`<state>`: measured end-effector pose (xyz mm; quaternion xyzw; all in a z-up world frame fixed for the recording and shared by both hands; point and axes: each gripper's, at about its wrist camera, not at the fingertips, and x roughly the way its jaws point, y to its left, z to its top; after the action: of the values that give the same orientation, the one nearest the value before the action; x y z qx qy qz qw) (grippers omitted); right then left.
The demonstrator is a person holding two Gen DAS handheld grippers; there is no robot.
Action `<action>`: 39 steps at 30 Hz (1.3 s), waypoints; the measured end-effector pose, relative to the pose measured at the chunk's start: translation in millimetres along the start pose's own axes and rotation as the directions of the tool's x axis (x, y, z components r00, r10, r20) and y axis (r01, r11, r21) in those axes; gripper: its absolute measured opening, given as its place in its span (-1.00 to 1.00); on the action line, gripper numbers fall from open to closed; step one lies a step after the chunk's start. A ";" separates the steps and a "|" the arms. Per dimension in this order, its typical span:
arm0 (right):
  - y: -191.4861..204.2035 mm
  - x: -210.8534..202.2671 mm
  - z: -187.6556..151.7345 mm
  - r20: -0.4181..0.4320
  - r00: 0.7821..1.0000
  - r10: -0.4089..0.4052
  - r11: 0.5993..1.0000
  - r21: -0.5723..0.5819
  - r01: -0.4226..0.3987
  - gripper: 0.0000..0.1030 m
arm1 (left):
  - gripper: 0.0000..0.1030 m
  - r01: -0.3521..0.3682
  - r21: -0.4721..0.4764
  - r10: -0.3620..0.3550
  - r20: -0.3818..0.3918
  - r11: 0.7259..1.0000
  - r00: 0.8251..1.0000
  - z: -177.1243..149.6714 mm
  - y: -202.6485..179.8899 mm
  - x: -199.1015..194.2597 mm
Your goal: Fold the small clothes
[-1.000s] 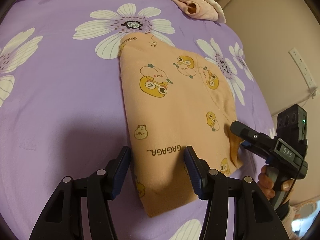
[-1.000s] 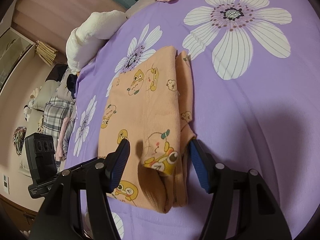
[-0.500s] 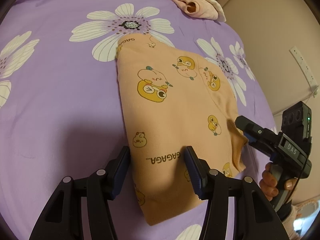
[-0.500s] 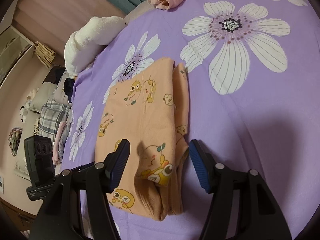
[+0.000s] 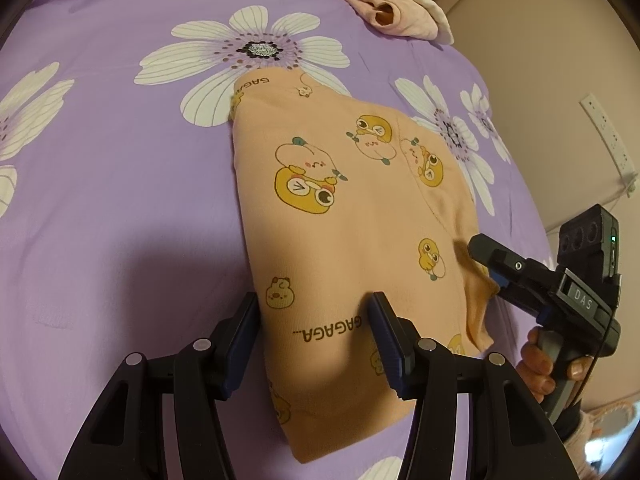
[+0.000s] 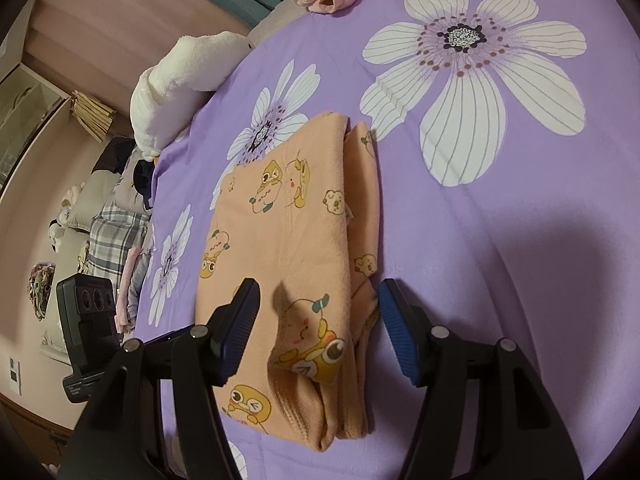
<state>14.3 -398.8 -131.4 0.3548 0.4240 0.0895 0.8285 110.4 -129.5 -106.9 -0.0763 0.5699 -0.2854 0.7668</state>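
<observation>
- The peach garment (image 5: 352, 240), printed with ducks, lies folded into a long flat strip on the purple flowered bedspread (image 5: 112, 184); everything below is placed against that garment.
- At the garment's left near corner, the left gripper (image 5: 314, 326) hovers with its jaws apart, straddling the edge by the printed lettering, pads not pressing the cloth.
- At the garment's right near corner, the right gripper (image 6: 318, 322) also stands with jaws apart, over the stacked layers (image 6: 348, 412) where a small flap has curled up.
- To my eye the next fold is end over end: each gripper should bite through every layer at its corner, then both lift together.
- Catching only the top layer on the right would likely let the stack slide open.
- Beyond the garment's far end sits a pink roll of clothes (image 5: 384, 12), well apart, so the fold has room.
</observation>
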 end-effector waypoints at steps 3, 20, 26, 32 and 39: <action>0.2 0.0 -0.3 0.000 1.000 0.001 1.000 0.000 -0.001 0.22 | 0.06 0.001 0.000 -0.001 0.000 1.000 1.000 -0.6 -0.2 0.0; 2.3 6.7 4.4 -0.008 1.000 0.008 1.000 -0.010 -0.008 0.23 | 0.10 -0.001 0.003 0.001 0.000 1.000 1.000 3.1 -0.3 3.8; 4.9 11.3 8.2 -0.014 1.000 0.009 1.000 -0.021 -0.009 0.23 | 0.12 -0.003 0.005 0.003 0.000 1.000 1.000 5.7 -0.9 5.8; 9.5 19.0 13.2 -0.021 1.000 0.004 0.999 -0.037 -0.004 0.23 | 0.16 -0.006 0.005 0.006 0.001 1.000 1.000 6.8 -2.7 7.1; 12.7 27.0 18.3 -0.026 1.000 0.005 0.999 -0.050 -0.006 0.23 | 0.17 -0.004 0.004 0.004 0.000 1.000 1.000 8.6 -2.8 8.2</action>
<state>47.1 -386.7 -133.1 0.3338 0.4312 0.1069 0.8314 118.8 -137.9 -109.6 -0.0734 0.5695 -0.2850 0.7675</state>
